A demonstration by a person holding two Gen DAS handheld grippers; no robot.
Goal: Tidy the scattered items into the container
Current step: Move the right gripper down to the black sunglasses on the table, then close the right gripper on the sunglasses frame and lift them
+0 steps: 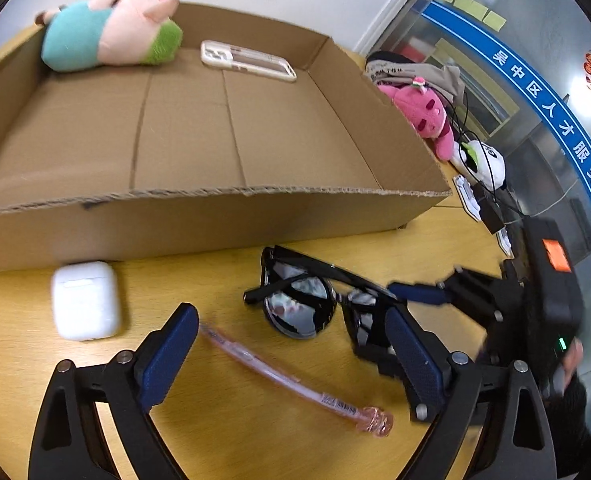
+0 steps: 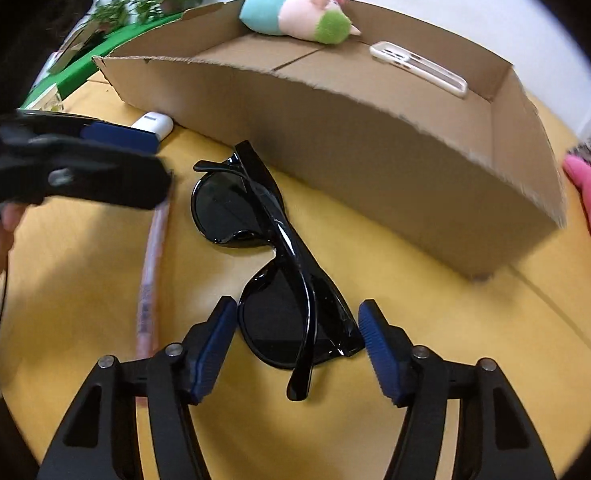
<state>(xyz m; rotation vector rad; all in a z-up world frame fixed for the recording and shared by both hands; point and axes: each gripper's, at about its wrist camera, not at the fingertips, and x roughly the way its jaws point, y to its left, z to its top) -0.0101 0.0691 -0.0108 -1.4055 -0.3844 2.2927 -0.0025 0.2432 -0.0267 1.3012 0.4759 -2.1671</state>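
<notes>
Yellow wooden tabletop (image 1: 223, 432), white wall behind, glass partition with a blue banner to one side. Shallow cardboard box (image 1: 199, 220) sits on the table; inside it, against the far wall, a plush pig (image 1: 111, 30) in teal and green, and a clear phone case (image 1: 247, 60) lying flat beside it. Still outside the box, near its front wall: white earbud case (image 1: 85, 300), black sunglasses (image 2: 271, 264) folded, and a pink pen (image 1: 295, 384) lying on the table between them. Left gripper (image 1: 291, 356) tilted down over the pen, jaws wide apart and straddling it, pads clear of it. Right gripper (image 2: 295, 340) low over the near lens end of the sunglasses, one blue pad on each side of the frame; a narrow gap seems to remain at each pad, so no grip. Pink plush toy (image 1: 423, 116) and a white plush toy (image 1: 483, 160) lie beyond the box's end.
</notes>
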